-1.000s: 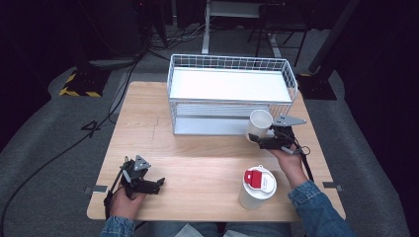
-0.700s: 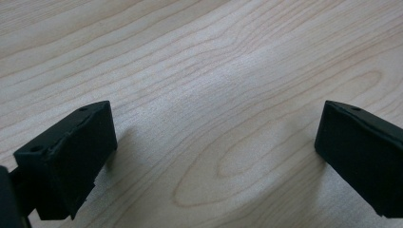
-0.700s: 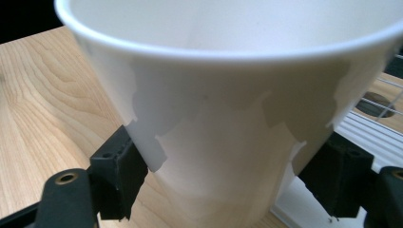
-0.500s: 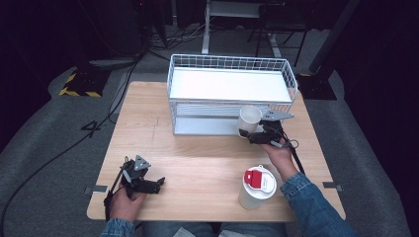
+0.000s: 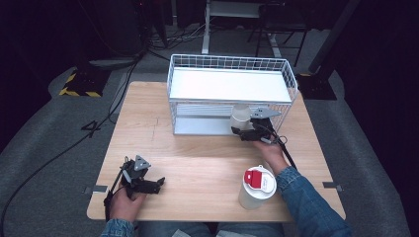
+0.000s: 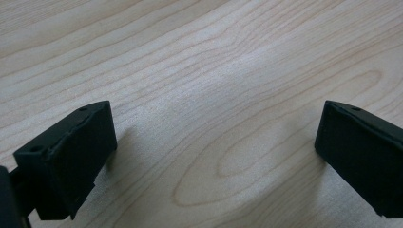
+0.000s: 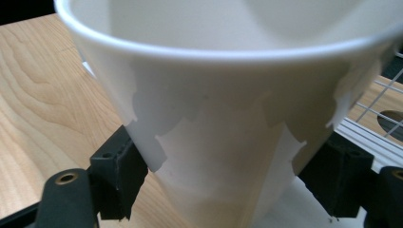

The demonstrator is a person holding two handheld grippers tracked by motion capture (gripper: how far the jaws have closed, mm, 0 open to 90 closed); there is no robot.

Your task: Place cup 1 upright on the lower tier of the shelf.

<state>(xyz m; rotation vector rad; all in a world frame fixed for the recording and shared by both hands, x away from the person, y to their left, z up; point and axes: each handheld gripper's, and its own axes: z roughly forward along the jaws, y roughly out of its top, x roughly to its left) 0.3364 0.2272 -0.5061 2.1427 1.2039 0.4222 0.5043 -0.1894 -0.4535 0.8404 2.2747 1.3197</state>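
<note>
My right gripper (image 5: 242, 129) is shut on a white paper cup (image 5: 240, 117), held upright at the open front of the white wire rack (image 5: 227, 69), level with its lower shelf. In the right gripper view the cup (image 7: 228, 118) sits between both black jaws, which press its lower sides. My left gripper (image 5: 157, 184) rests near the table's front left corner, jaws open. In the left gripper view its two pads stand wide apart over bare wood with nothing between them.
A white lidded container with a red flap (image 5: 257, 186) stands on the wooden table (image 5: 197, 158) near the front right, beside the right forearm. The rack has a flat white top shelf and takes up the back half of the table.
The right gripper has carried the cup to the left and slightly down, from beside the rack's right front corner to its open front. The left gripper has not moved.
</note>
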